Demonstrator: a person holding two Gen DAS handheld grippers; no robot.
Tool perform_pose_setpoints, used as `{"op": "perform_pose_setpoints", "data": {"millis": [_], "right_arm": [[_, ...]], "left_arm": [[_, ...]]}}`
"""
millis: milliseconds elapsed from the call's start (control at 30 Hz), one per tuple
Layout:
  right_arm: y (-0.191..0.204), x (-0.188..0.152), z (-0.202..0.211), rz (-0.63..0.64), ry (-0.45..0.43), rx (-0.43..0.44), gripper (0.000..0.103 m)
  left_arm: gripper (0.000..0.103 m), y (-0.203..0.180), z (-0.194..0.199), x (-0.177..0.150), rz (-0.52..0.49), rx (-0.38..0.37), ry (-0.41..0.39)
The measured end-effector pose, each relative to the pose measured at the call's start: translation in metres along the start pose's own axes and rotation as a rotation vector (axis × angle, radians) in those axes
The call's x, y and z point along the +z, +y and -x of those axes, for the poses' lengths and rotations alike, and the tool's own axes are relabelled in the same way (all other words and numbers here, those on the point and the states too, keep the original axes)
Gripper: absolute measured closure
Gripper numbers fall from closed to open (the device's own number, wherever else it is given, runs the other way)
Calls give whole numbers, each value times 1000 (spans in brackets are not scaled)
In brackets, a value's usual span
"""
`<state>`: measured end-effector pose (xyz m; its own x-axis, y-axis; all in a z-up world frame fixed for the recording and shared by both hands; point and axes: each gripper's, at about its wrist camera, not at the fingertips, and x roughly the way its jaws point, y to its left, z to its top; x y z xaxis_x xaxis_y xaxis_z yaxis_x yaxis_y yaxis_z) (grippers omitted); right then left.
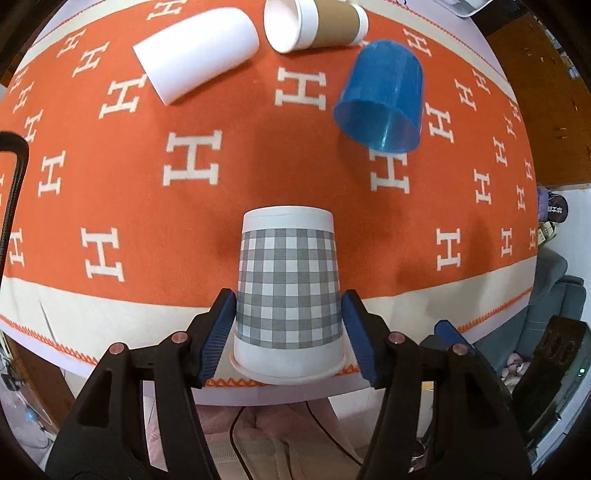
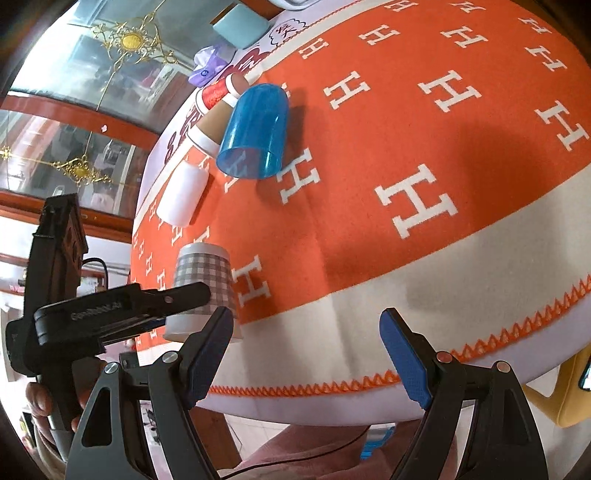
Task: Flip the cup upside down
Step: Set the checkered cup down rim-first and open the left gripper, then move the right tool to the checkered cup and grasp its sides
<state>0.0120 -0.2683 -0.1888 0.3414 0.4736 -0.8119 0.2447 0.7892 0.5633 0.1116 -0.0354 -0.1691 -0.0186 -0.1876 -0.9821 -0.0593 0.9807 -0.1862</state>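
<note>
Left gripper (image 1: 288, 325): the two blue ribbed pads (image 1: 218, 332) flank the lower wall of a grey-and-white checked paper cup (image 1: 288, 291); the left pad lies against the wall, the right pad at or just off it, so whether the jaws pinch the cup cannot be told. The cup stands inverted, rolled rim down and flat base up, its long axis vertical. It rests on the cream border of an orange woven cloth patterned with white H letters (image 1: 147, 206), near the table's front edge. The right wrist view shows the same cup (image 2: 203, 284) with the left gripper's black arm across its side.

Right gripper (image 2: 306, 350): jaws spread wide, holding nothing, hovering above the cream border and the orange zigzag hem, to the right of the checked cup.

Farther back on the cloth lie three other cups, all on their sides. A translucent blue plastic cup (image 1: 380, 96) points its open mouth toward the camera. A plain white paper cup (image 1: 195, 51) lies obliquely at upper left. A white paper cup with a brown cardboard sleeve (image 1: 314, 24) lies at the far edge, mouth toward the left.
</note>
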Motion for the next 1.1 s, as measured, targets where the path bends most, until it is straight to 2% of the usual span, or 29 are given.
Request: {"op": "perform_pose_setpoints", "data": {"millis": [67, 267, 367, 433, 533, 800, 1100], "right_arm": [[-2, 0, 1, 5, 3, 5, 20], [-9, -1, 7, 11, 12, 14, 20], [-12, 0, 10, 11, 11, 19, 20], [-14, 0, 13, 11, 8, 23, 20], [-14, 1, 15, 16, 6, 25, 20], [-5, 2, 24, 46, 5, 40, 20], [12, 2, 28, 92, 45, 45, 19]], "left_arm": [[46, -2, -6, -2, 4, 21, 0], [43, -9, -18, -3, 14, 20, 14], [37, -14, -15, -2, 0, 42, 3], [29, -17, -12, -2, -8, 52, -4], [24, -17, -7, -2, -9, 50, -6], [24, -12, 12, -9, -17, 37, -18], [24, 3, 51, -26, -44, 12, -94]]}}
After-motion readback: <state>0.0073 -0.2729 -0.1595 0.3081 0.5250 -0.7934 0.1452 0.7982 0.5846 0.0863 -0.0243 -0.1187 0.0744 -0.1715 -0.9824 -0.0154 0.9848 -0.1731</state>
